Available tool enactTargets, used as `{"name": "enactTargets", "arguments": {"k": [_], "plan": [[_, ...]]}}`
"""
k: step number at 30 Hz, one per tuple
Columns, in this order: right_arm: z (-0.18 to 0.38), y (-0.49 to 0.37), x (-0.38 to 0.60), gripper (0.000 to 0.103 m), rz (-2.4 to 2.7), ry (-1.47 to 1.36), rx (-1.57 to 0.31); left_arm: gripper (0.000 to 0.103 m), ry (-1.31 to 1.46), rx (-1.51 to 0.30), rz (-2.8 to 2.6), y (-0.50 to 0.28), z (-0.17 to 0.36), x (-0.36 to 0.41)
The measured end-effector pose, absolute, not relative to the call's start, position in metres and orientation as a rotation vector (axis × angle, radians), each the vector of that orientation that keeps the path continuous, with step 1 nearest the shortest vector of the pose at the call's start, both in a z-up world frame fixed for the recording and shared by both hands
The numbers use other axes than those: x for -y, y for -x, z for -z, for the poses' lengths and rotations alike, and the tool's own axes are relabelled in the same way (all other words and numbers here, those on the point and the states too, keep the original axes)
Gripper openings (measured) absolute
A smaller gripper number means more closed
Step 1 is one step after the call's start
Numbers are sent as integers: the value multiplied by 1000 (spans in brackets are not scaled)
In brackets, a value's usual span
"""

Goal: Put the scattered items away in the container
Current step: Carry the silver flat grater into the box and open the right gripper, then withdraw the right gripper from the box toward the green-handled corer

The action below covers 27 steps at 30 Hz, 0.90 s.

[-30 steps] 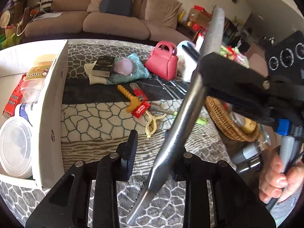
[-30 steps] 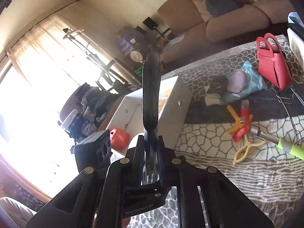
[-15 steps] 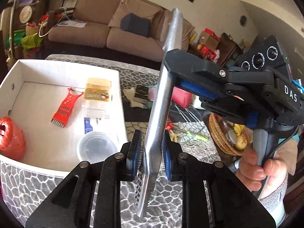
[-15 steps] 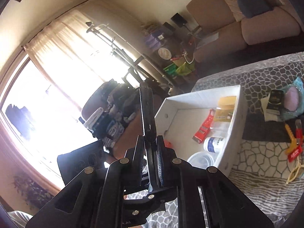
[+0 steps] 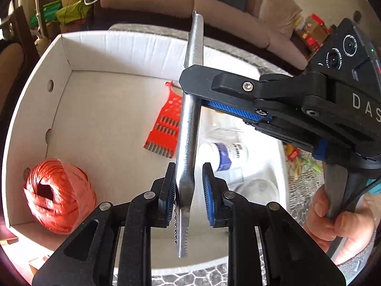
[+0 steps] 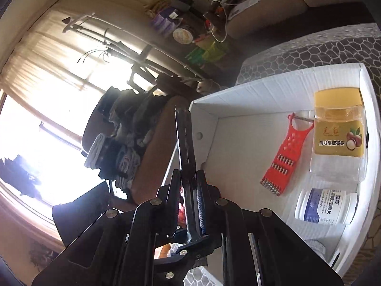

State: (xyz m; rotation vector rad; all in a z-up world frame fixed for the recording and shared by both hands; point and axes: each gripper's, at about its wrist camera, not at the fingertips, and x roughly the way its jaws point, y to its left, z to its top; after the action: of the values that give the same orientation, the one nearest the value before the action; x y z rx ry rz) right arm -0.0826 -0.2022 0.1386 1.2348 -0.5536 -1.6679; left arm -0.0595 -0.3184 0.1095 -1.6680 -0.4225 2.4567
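Long steel tongs held by two grippers above the white cardboard box

The right gripper [image 5: 190, 100], reaching in from the right of the left wrist frame, is pressed tight on the long flat stainless-steel tongs with serrated tips [image 5: 189, 143] at mid-length, so the tool hangs steady over the open white cardboard box [image 5: 59, 54]. The left gripper [image 5: 189, 186], at lower centre, has its blue pads slightly spread around the lower part; the left pad seems to touch the metal, the right stands just apart. I judge this a handover or release for dropping the tongs inside. Below lie an orange ball of plastic twine [image 5: 57, 190] at lower left, a red plastic grater [image 5: 166, 124] at centre, and a white pill bottle with blue label [image 5: 226, 155].
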Motion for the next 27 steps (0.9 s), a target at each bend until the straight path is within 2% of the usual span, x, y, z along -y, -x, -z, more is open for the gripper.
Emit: {"name": "enactTargets", "arguments": {"k": [6,11,15,17,20,22,24,27], "plan": [[-88,133,234,12,1711,-1421,568,20,1912,465,-2384,113,-63,347],[-62,160,254,15,1774,-1521,454,22,1997,511,-2370,133,-33,361],[-54,169,260,15,1849,-1563,370,40,2001,450,-2412,132,-31,358],[-56,168,259,16,1888,-1572,309,42,1988,449,-2421,127,-34,356],[-72,159,254,30,1897,-1525,262,51,1935,427,-2465,113,-49,350],[-93,149,246,46,1898,-1452,242,63,1865,392,-2512,99,-65,343],[-117,136,234,56,1919,-1384,202,72,1816,383,-2541,84,-80,335],[-149,112,204,63,1938,-1294,173,79,1705,348,-2597,57,-106,318]]}}
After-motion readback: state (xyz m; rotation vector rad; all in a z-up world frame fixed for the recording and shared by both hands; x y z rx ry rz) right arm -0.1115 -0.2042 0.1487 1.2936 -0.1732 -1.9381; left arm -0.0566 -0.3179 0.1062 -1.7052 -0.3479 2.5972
